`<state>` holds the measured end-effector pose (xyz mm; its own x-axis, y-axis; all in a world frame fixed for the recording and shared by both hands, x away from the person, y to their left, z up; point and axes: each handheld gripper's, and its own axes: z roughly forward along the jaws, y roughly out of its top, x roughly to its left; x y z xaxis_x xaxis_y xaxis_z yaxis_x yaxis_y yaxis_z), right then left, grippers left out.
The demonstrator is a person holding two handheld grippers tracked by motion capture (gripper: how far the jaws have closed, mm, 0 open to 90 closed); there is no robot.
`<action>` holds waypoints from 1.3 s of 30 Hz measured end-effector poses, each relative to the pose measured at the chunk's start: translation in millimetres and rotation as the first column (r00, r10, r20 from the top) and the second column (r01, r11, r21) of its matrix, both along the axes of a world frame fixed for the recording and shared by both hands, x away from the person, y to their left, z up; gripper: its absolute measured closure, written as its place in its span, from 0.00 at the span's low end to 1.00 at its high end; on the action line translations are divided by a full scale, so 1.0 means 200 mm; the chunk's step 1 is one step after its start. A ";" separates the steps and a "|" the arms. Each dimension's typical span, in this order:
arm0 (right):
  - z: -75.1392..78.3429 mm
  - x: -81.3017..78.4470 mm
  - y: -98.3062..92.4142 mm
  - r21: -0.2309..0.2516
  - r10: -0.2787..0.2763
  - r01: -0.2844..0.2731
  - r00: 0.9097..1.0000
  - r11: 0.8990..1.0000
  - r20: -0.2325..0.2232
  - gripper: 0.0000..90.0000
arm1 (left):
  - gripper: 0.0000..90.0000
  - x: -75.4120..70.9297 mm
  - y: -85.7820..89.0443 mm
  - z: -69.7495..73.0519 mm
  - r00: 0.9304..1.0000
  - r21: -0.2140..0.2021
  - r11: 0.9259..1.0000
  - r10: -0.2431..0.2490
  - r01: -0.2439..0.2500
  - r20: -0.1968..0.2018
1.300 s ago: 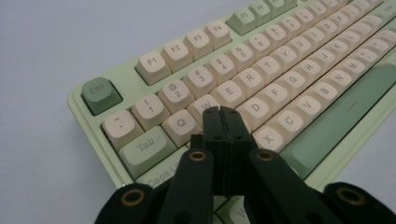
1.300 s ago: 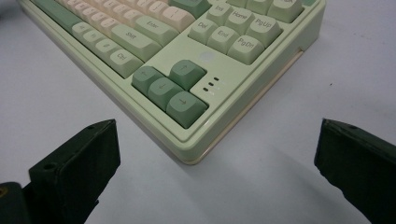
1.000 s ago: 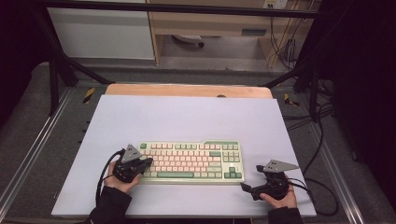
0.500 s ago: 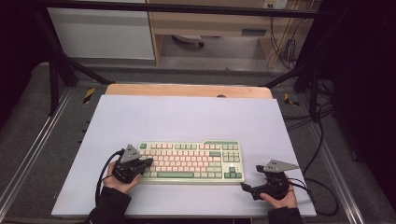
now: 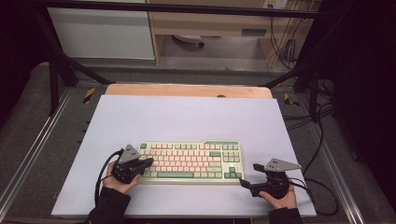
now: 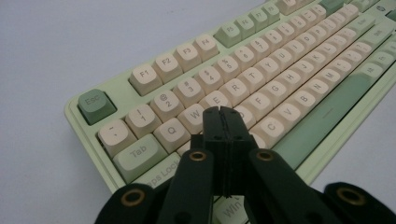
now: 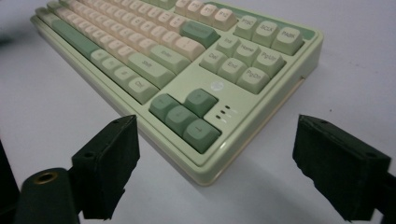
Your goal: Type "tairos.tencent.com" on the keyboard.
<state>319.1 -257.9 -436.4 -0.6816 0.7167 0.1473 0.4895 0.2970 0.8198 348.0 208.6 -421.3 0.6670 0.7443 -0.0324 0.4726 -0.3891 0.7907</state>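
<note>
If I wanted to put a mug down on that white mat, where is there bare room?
The widest free patch is the far half of the white mat, between the keyboard and the wooden edge. A narrower strip runs along the near edge. It is crowded at the keyboard's ends: the left hand-held gripper sits over the left keys, the right hand-held gripper by its right corner.

One keyboard (image 5: 190, 162), pale green with cream and green keys, near the front edge of the white table top (image 5: 187, 116). Dark green arrow keys (image 7: 184, 114) at its front right corner: four. Small indicator lights beside them: three. Hand-held grippers: two, the left gripper (image 5: 148, 162) and the right gripper (image 5: 249, 173).
</note>
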 end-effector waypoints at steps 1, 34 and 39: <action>0.01 0.00 0.01 0.010 -0.001 0.001 1.000 1.000 -0.002 0.20 | 1.00 0.00 0.00 0.00 1.000 -0.003 1.000 -0.002 0.002 -0.001; 0.16 0.08 0.43 0.027 0.089 -0.089 0.996 0.996 -0.011 0.79 | 1.00 -0.01 0.00 0.00 1.000 -0.026 1.000 -0.014 0.014 0.014; 0.17 0.10 0.47 0.028 0.101 -0.100 0.995 0.995 -0.021 0.88 | 1.00 0.00 0.00 0.00 1.000 -0.026 1.000 -0.011 0.012 0.012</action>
